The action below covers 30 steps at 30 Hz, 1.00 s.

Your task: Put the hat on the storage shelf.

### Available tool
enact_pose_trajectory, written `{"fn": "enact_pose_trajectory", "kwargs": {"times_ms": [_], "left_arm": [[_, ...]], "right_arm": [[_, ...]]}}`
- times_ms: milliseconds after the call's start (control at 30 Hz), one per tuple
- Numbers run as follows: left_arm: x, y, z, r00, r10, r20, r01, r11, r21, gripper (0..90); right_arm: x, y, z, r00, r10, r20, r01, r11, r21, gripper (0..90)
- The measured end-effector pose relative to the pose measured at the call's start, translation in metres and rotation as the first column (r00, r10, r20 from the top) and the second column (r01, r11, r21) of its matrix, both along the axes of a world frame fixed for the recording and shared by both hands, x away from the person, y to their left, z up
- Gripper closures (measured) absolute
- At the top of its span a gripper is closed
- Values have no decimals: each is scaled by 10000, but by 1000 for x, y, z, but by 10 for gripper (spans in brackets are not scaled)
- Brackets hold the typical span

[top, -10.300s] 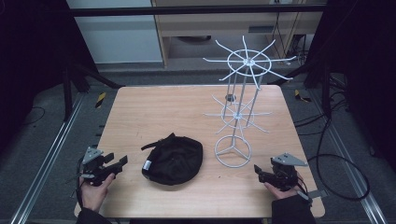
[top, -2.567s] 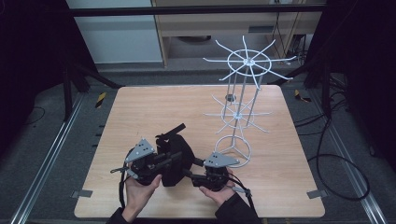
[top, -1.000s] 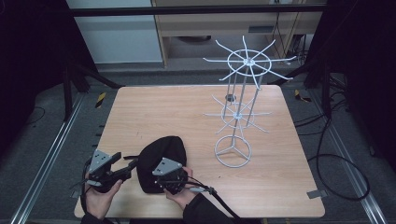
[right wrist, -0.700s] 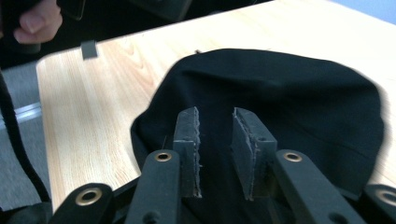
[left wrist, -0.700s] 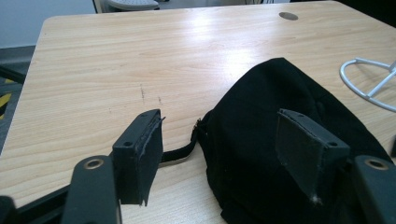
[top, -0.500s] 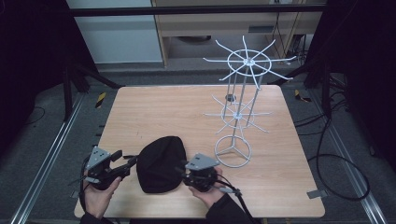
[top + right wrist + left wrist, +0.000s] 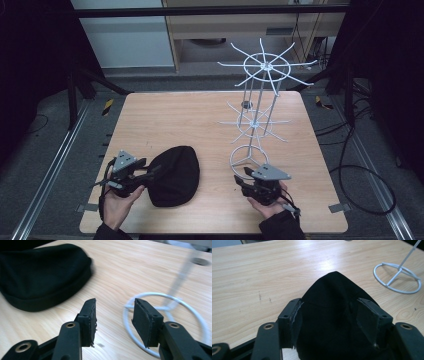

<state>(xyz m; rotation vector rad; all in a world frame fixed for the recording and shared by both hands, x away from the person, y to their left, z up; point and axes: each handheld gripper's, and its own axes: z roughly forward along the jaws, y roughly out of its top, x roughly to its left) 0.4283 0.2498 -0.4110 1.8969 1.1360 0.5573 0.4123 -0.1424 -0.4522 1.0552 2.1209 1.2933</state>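
A black hat (image 7: 175, 175) lies flat on the wooden table (image 7: 175, 120), near its front edge. My left gripper (image 7: 152, 172) reaches in from the hat's left. In the left gripper view the hat (image 7: 332, 297) fills the gap between the wide jaws of this gripper (image 7: 330, 315). They have just been closing, and I see no pad pressing on the cloth. My right gripper (image 7: 242, 179) rests to the hat's right, by the white wire stand's base ring (image 7: 248, 156). Its jaws (image 7: 113, 320) have just been opening and hold nothing. The hat (image 7: 37, 277) lies off to their left.
The tall white wire stand (image 7: 255, 125) with spoked arms rises at the table's right half. Its base ring (image 7: 165, 322) lies just beyond the right jaws and shows at the right of the left gripper view (image 7: 397, 277). Bare wood spreads behind the hat.
My right gripper let go of the hat, opened and moved right to the stand's base. My left gripper edged right until its jaws straddle the hat's edge.
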Motion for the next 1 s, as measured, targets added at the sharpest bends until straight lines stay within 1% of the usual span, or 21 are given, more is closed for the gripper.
{"fn": "enact_pose_trajectory", "kwargs": {"times_ms": [100,200,267,333,367,400,467,533,567,600,633,733,800,933,1000], "left_arm": [[5,-9,-1,9998,-113,-175,116,9998,170,371],[10,-18,-4,9988,-248,-425,267,9986,446,372],[13,-24,-7,9973,-365,-633,407,9971,650,374],[15,-28,-9,9959,-467,-780,533,9951,839,378],[17,-31,-11,9949,-508,-869,588,9940,921,378],[18,-33,-12,9939,-547,-954,641,9931,983,377],[20,-37,-15,9928,-578,-1052,697,9911,1134,377],[22,-40,-18,9896,-677,-1270,854,9864,1404,391],[23,-41,-20,9892,-659,-1309,847,9860,1434,398],[24,-43,-22,9872,-668,-1450,897,9835,1570,409],[25,-44,-23,9862,-667,-1514,916,9823,1636,424],[27,-46,-27,9863,-577,-1543,875,9771,1940,483],[28,-45,-28,9852,-544,-1627,854,9780,1905,513],[30,-43,-31,9838,-483,-1726,818,9778,1931,565],[32,-43,-32,9817,-471,-1848,829,9781,1910,593]], "right_arm": [[-2,-24,-2,9986,-534,12,534,9986,-33,508],[-3,-43,-5,9952,-978,-98,977,9952,-60,492],[-4,-53,-8,9922,-1233,-205,1232,9924,-65,478],[-4,-60,-9,9903,-1370,-242,1368,9905,-118,465],[-4,-63,-10,9892,-1437,-290,1432,9895,-174,461],[-3,-66,-11,9879,-1535,-219,1528,9878,-298,456],[-2,-71,-12,9861,-1648,-199,1639,9857,-401,448],[-1,-75,-14,9835,-1789,-283,1778,9834,-362,447],[0,-78,-14,9820,-1861,-324,1849,9821,-347,448],[0,-79,-15,9814,-1894,-312,1883,9815,-351,448],[1,-80,-16,9797,-1964,-401,1952,9802,-325,449],[2,-82,-19,9786,-2003,-471,1987,9794,-366,449],[3,-82,-20,9785,-1990,-543,1968,9795,-429,448],[4,-81,-22,9798,-1923,-543,1896,9805,-521,447],[4,-81,-22,9796,-1896,-667,1867,9813,-473,448]]}}
